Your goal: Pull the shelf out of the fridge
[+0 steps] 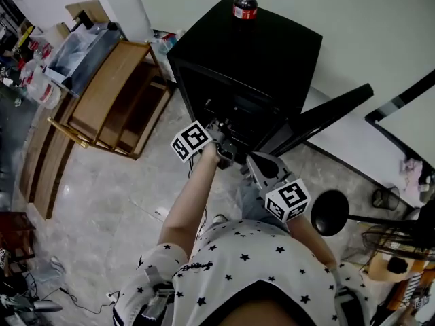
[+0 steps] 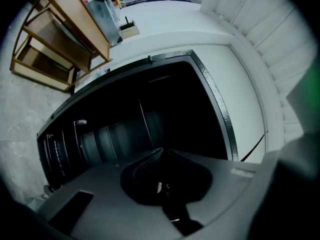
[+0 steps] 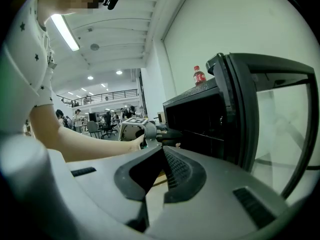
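The black mini fridge stands against the wall with its door swung open to the right. Inside its dark opening a thin shelf edge runs across. My left gripper reaches into the front of that opening with its jaws shut; the dark interior hides whether anything thin lies between them. In the right gripper view the left gripper has its tip at the shelf's front edge. My right gripper hangs just behind, outside the fridge, its jaws shut on nothing.
A cola bottle stands on top of the fridge. A wooden shelf unit lies tipped on the floor to the left. A black stool and a white desk are on the right.
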